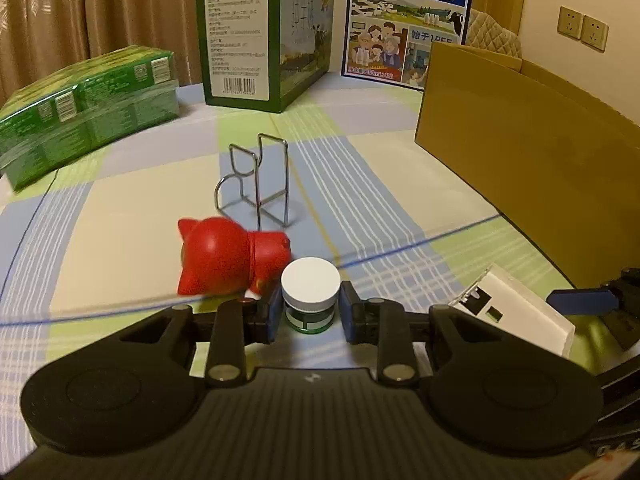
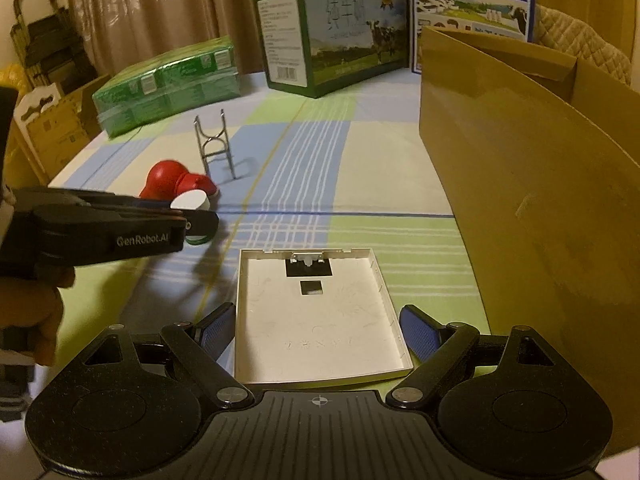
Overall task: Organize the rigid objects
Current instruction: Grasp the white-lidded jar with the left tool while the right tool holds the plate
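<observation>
Jar (image 1: pixel 310 294) with the white lid and green glass base sits between the blue pads of the left tool (image 1: pixel 308 312), whose jaws are drawn in against the lid's sides, so it reads as clamped on the jar. From the right wrist view the jar looks tipped in the grip and clear of the bedspread (hard to be sure at that angle). To do this step well, I would keep the squeeze even and lift straight before swinging, since the hold is on the smooth lid rather than the body and the base could slip or twist.

Just left of the left tool, nearly touching its left finger, lies the red cat figure (image 1: pixel 224 258) on its side; a sideways sweep would knock it. Ahead of it stands the wire rack (image 1: pixel 256 184), upright and apart from both.

The right tool (image 2: pixel 316 332) has its jaws wide apart, one pad on either side of the white tray (image 2: pixel 320 320), not pressing it; the tray lies flat on the bedspread (image 2: pixel 280 148).

To the right rises the brown cardboard box (image 2: pixel 520 160), its wall tall (a likely place for the items, I judge), so anything carried there must clear the rim. Farther ahead are the green milk carton (image 1: pixel 260 36), the wrapped green packs (image 1: pixel 88 100) and the blue milk box (image 1: pixel 408 20), well apart from the work.
</observation>
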`<action>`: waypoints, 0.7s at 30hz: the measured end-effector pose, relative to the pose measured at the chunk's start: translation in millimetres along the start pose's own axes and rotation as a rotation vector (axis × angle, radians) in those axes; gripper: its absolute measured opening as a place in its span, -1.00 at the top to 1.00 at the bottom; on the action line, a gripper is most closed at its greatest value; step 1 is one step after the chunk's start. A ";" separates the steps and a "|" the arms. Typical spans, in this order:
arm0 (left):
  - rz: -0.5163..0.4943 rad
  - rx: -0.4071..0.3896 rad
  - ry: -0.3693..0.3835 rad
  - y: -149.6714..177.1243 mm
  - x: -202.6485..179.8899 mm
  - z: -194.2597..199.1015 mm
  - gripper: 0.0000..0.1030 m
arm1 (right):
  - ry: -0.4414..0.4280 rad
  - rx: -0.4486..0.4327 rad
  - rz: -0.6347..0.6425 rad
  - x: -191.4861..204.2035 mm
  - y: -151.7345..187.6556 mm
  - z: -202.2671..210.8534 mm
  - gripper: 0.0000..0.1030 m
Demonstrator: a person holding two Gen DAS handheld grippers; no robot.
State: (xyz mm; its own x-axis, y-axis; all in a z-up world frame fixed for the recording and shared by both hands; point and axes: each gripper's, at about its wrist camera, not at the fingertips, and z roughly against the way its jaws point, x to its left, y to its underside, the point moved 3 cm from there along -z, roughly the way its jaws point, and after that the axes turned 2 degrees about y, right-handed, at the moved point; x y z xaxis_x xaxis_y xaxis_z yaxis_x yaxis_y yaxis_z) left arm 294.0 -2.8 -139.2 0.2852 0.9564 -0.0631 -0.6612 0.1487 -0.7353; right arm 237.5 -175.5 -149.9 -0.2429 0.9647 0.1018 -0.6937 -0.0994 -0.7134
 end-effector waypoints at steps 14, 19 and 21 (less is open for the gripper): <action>0.004 0.065 -0.005 58.2 -31.9 70.3 0.52 | 0.009 0.065 0.124 14.8 49.6 37.3 -0.69; -0.017 0.052 -0.024 62.8 -35.5 72.6 0.52 | -0.016 0.076 0.129 12.1 43.2 29.9 -0.75; -0.011 0.062 -0.024 64.2 -34.8 70.0 0.53 | -0.031 0.070 0.145 11.1 42.9 28.6 -0.75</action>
State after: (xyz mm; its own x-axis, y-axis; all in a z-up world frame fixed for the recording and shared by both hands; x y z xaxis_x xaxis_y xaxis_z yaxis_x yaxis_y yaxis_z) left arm 193.0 -8.9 -136.9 0.2769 0.9601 -0.0384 -0.6997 0.1741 -0.6929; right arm 185.6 -176.1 -159.6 -0.3641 0.9311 0.0238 -0.6950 -0.2546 -0.6724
